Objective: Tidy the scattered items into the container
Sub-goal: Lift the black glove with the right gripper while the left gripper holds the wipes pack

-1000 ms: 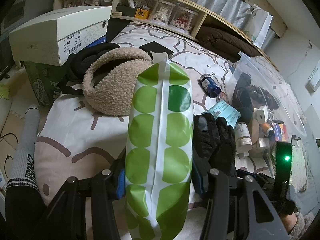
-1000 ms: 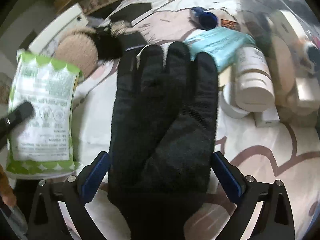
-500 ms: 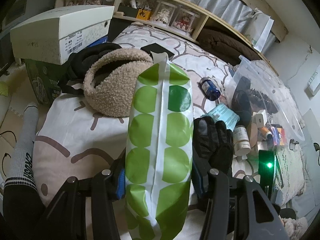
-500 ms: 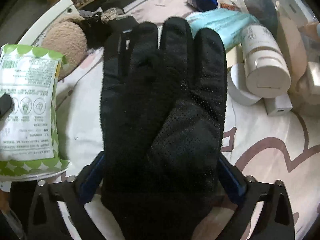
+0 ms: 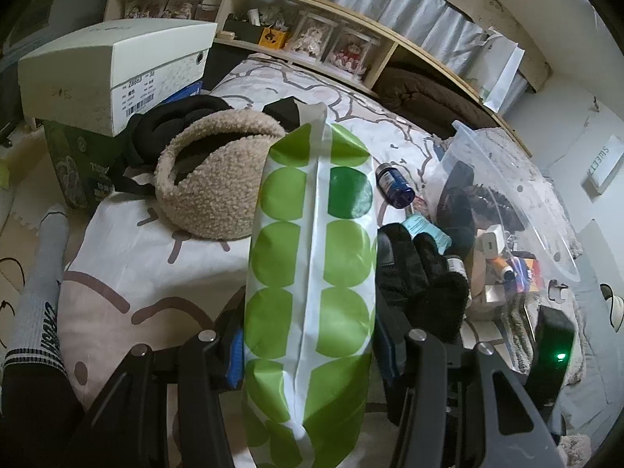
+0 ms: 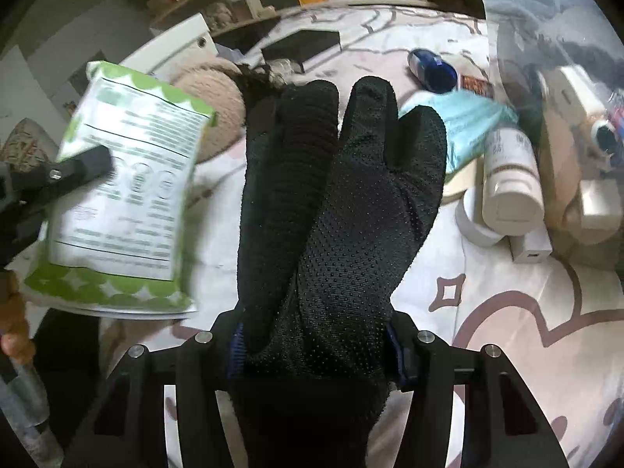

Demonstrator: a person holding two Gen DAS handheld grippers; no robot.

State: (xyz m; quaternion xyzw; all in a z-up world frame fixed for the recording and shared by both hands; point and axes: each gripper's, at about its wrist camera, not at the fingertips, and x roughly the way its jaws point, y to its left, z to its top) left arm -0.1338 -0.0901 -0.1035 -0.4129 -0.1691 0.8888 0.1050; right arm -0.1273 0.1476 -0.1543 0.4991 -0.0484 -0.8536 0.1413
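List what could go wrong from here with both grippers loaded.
1. The right gripper, jaws just closing, pinches only the black glove at its cuff; the limp fingers may snag the clear container rim.
2. The left gripper holds the long green-dotted pack near one end; it could slip or tilt.

The left gripper [image 5: 308,355] clamps a green-dotted packet [image 5: 312,273] above the bed [image 5: 128,269] — a fleece bag [image 5: 210,183] left of the packet, a black glove [image 5: 421,280], blue bottle [image 5: 394,190] and clear container [image 5: 518,210] right of it.
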